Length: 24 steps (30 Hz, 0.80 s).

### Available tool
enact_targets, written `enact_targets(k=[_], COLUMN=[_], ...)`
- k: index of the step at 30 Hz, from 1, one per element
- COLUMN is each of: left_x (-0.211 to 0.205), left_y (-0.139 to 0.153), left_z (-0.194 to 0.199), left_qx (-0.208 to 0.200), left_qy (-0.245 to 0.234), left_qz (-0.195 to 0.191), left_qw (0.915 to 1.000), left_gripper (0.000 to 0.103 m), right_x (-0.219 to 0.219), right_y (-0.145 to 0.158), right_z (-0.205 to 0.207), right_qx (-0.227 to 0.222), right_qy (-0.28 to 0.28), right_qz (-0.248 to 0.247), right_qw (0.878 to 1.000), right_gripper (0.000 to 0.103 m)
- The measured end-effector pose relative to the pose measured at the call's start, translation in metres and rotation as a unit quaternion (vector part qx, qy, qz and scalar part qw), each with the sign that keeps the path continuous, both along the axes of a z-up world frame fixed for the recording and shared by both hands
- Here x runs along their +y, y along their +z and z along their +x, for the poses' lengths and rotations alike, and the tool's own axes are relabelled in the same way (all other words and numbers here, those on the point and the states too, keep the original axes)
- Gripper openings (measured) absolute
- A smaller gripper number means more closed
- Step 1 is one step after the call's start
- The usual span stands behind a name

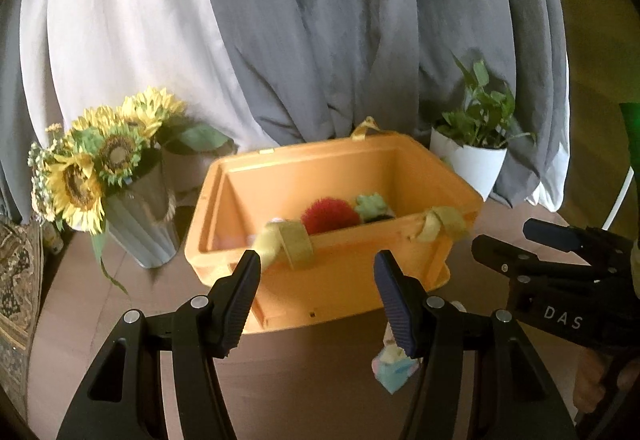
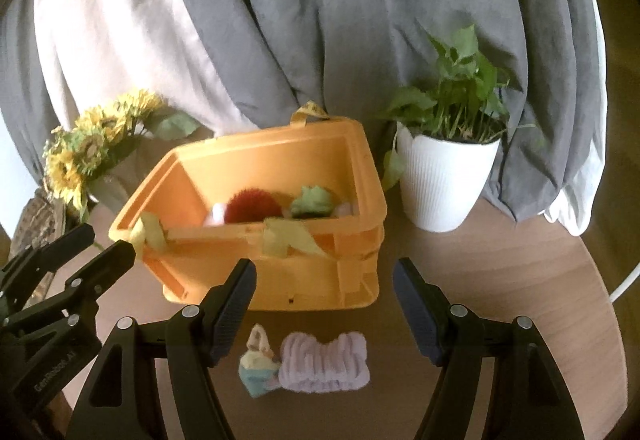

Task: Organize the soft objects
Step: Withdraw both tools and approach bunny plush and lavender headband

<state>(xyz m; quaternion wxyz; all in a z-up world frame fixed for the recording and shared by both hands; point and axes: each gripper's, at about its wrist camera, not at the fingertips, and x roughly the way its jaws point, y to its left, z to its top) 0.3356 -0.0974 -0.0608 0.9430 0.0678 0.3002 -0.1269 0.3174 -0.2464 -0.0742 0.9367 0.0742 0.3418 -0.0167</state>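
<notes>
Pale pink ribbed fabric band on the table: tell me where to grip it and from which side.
Pinch the pale pink ribbed fabric band across its short width at the middle, coming from above with the open right gripper. It lies flat and long sideways; the small pastel plush toy touches its left end, so avoid that end.

Orange bin: smooth moulded plastic, matt, with yellow woven cloth straps on the rim. Inside it, a red ball of fuzzy, bristly pile and a green plush piece. Lilac headband, lower centre: ribbed, fluffy cloth. Pastel soft toy beside it: soft fabric. Table: smooth wood grain. White pot, right: ribbed, slightly glossy. Curtains, upper frame: matt grey and white cloth. Right gripper fingers: matt black plastic, ridged pads, metal pins.
</notes>
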Motion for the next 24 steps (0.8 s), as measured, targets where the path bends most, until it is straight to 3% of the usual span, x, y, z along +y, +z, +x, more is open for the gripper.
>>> enact_targets(k=[24], left_x=[-0.017], left_y=[-0.06], left_z=[-0.016], left_qx=[0.075], left_qy=[-0.024], left_qz=[0.029], left_qw=[0.9965], left_gripper=[0.058], right_x=[-0.002], right_y=[-0.056], right_z=[-0.011], right_qx=[0.07], right_qy=[0.051], right_qz=[0.016], right_qw=[0.996], right_gripper=[0.072])
